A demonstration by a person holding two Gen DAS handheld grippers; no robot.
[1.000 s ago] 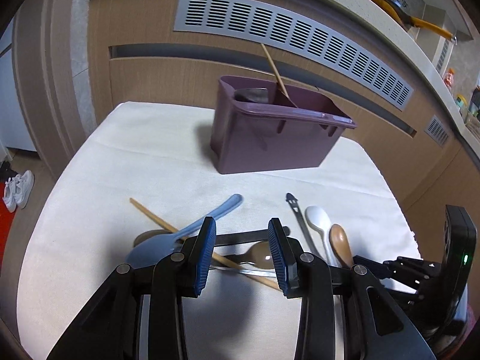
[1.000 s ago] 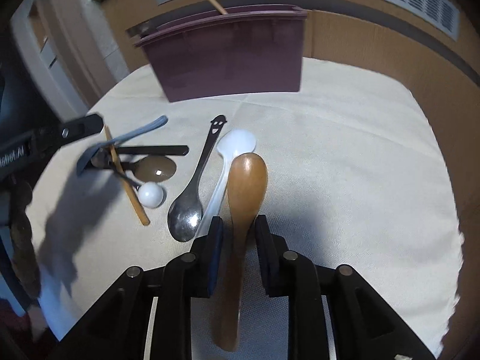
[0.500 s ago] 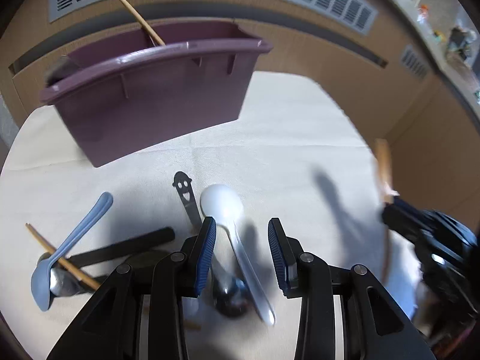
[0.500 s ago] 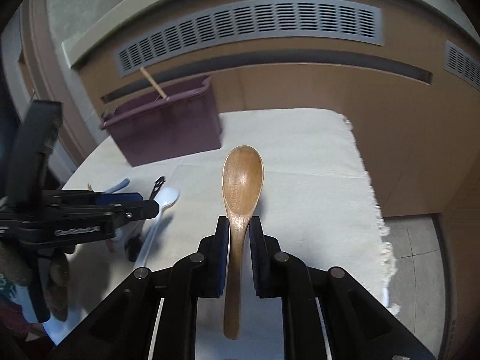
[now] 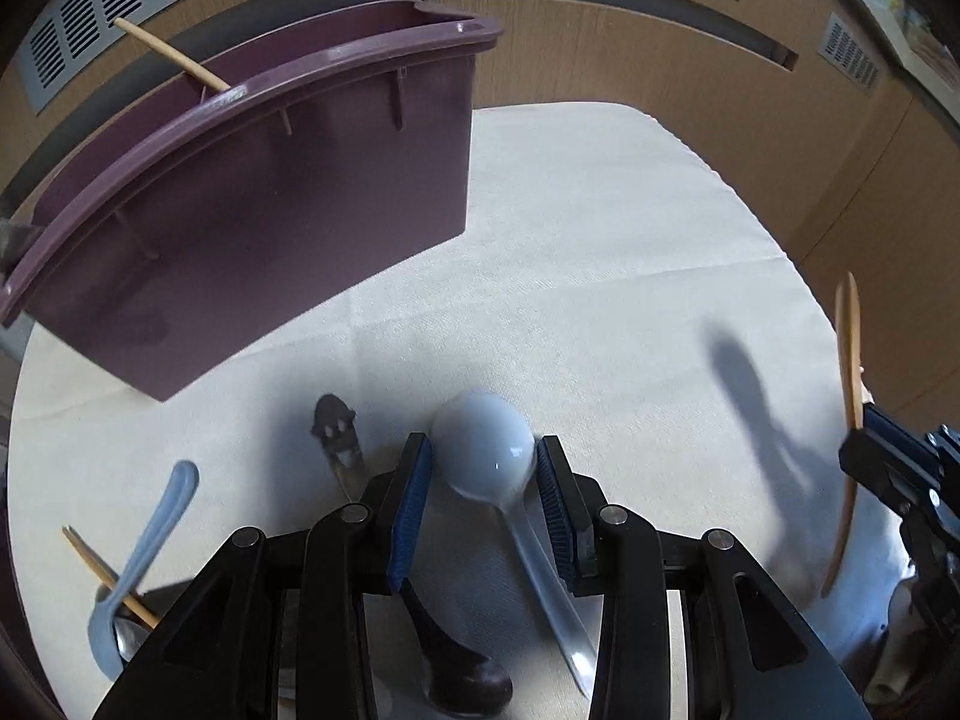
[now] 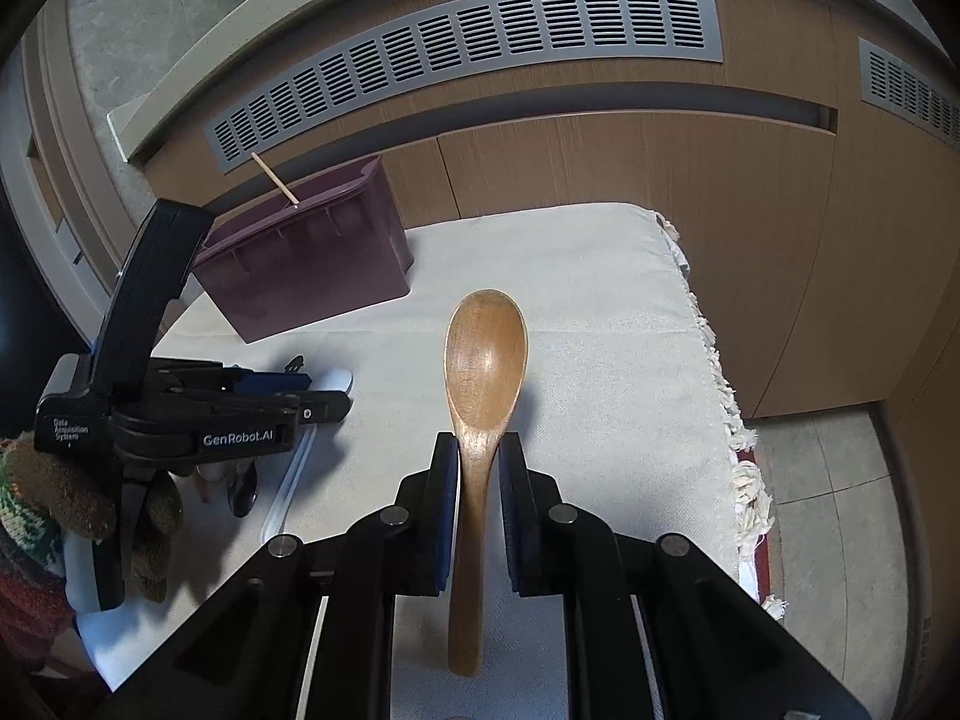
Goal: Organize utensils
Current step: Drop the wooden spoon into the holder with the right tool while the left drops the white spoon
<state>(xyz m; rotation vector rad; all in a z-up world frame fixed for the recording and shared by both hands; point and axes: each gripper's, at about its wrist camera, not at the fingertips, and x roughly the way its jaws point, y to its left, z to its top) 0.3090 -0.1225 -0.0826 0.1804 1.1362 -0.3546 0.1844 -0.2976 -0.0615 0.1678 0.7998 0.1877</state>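
My right gripper (image 6: 477, 450) is shut on a brown wooden spoon (image 6: 485, 354) and holds it upright above the white cloth; it also shows edge-on at the right of the left wrist view (image 5: 851, 348). My left gripper (image 5: 483, 468) is open, low over the cloth, its jaws on either side of the bowl of a white plastic spoon (image 5: 485, 450). A purple utensil holder (image 5: 252, 198) stands behind, with a wooden stick (image 5: 168, 57) in it; it also shows in the right wrist view (image 6: 312, 264).
A dark metal spoon with a smiley handle (image 5: 336, 420), a light blue spoon (image 5: 150, 546) and a wooden chopstick (image 5: 102, 570) lie at the left. The cloth's fringed edge (image 6: 720, 384) is at the right. Wooden cabinets (image 6: 600, 168) stand behind.
My left gripper has moved forward and down so its jaws flank the white spoon's bowl. My right gripper holds the wooden spoon raised, a little higher than before.
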